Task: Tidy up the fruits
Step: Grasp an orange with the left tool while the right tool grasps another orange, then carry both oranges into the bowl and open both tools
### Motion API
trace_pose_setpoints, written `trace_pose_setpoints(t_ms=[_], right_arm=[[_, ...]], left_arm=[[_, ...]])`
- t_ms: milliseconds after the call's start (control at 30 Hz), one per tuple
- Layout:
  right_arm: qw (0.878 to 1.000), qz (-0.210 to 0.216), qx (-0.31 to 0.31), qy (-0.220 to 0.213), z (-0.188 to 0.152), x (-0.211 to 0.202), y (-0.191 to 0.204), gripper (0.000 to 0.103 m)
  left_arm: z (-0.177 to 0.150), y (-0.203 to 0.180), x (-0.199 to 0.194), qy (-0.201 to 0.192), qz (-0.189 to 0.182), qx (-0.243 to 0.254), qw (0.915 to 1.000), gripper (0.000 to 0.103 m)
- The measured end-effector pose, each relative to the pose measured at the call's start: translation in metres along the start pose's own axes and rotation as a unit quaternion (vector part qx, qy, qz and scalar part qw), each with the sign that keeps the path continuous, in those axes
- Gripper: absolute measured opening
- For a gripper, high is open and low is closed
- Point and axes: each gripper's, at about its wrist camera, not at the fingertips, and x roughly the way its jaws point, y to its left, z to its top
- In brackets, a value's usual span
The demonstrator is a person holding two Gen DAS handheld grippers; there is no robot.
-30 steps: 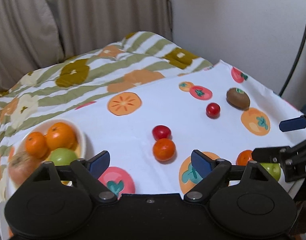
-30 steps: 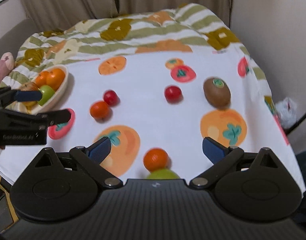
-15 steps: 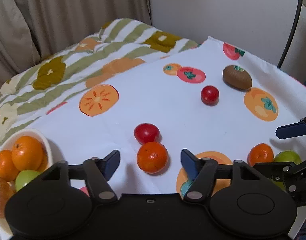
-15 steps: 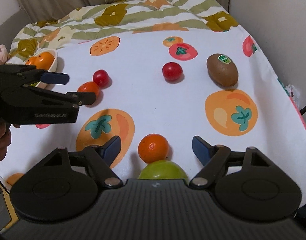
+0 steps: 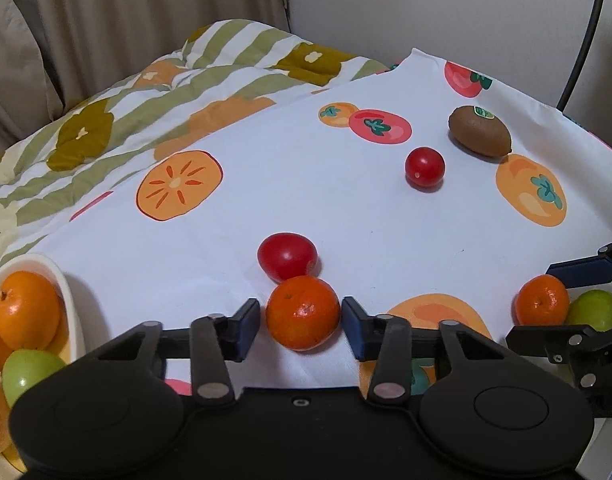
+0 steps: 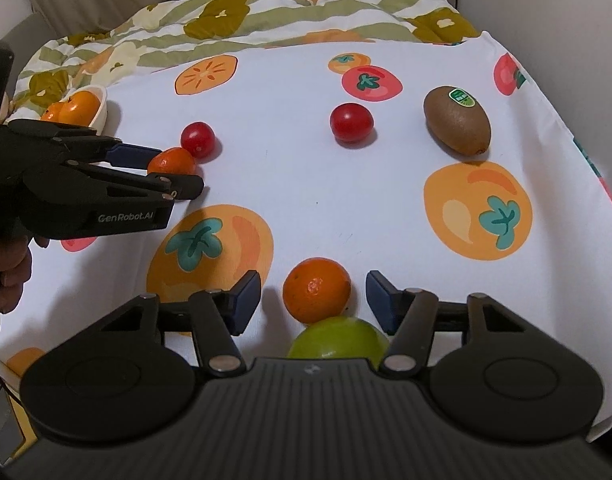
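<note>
Several fruits are already gathered in the bowl [image 5: 72,312]; six are left on the bed. Left gripper [image 5: 301,322] fingers are closing against a mandarin [image 5: 303,312] near the bowl. Right gripper [image 6: 313,300] fingers, half-open and closing, are set around a second mandarin [image 6: 316,289], untouched, further from the bowl.

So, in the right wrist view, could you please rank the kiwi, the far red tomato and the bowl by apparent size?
1. kiwi
2. bowl, partly hidden, so its rank is unsure
3. far red tomato
</note>
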Motion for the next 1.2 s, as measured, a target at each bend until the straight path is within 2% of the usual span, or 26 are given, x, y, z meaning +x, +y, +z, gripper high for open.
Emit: trace_pose_setpoints(t_ms=[300,433,733,1200], right_arm=[[1.000,-0.002,-0.004,0.002,-0.002,0.001,-0.001,0.065],[1.000,-0.003,-0.009,0.002,-0.002,0.002,-0.003,0.058],[1.000,0.007,-0.026,0.004,0.001,0.005,-0.001,0.052],[0.998,0.027,-0.056,-0.022,0.015,-0.011,0.002,0.051]], left_arm=[[-0.001,-0.001,-0.001,-0.004,0.004,0.002,1.0000,0.041],[-0.003,-0.001,-0.005,-0.007,0.008,0.000,0.9999,0.041],[-0.010,-0.001,-0.015,-0.009,0.019,-0.012,0.9997,0.041],[-0.022,0.007,-0.053,-0.027,0.061,-0.061,0.9959,0.041]])
